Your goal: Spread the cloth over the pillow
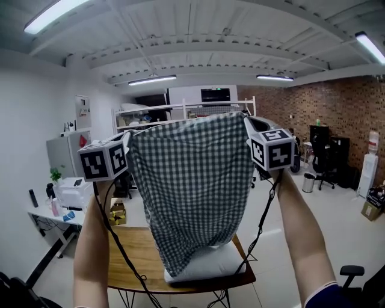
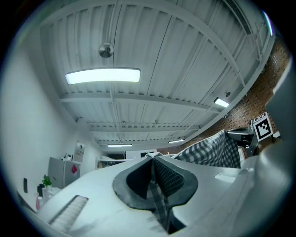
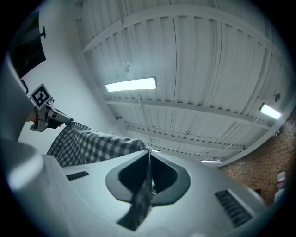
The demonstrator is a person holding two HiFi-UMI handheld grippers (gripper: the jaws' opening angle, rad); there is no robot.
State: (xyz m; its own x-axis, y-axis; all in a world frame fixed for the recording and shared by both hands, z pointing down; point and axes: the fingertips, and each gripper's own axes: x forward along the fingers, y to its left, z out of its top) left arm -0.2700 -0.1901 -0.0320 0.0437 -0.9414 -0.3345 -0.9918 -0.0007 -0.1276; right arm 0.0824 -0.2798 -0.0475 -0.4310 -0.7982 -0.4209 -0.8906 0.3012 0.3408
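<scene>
Holding the cloth (image 1: 192, 186) up in the air by its two upper corners: left tool (image 1: 126, 139) clenched on the left corner, right tool (image 1: 246, 122) clenched on the right one. Seen along the left tool in its own view: jaws pressed together, a strip of the checked fabric pinched between the pads and trailing back toward the camera. Same along the right tool: jaws closed on a fold of the fabric, the rest stretching off sideways toward the other tool.

Hangs as a broad green-and-white checked sheet facing the head camera. Top edge pulled roughly level between the two tools, so long axis running tool to tool across the view. Both free sides narrowing downward to a loose, bunched lower end. Points straight down from the tools, with that lower end at the left part of the pillow (image 1: 210, 264); touching it or just above it, cannot tell.

Pillow white and flat, lying at the near right corner of a brown wooden tabletop (image 1: 129, 255), its right end uncovered. Black cables dropping from both tools across the near edge.

Around: white walls, ribbed white ceiling with strip lights (image 1: 54, 15), brick wall (image 1: 337, 108) on the right, white shelving (image 1: 180, 111) at the back, a white desk (image 1: 51, 213) with small items on the left, a dark office chair (image 1: 328, 159) on the right.
</scene>
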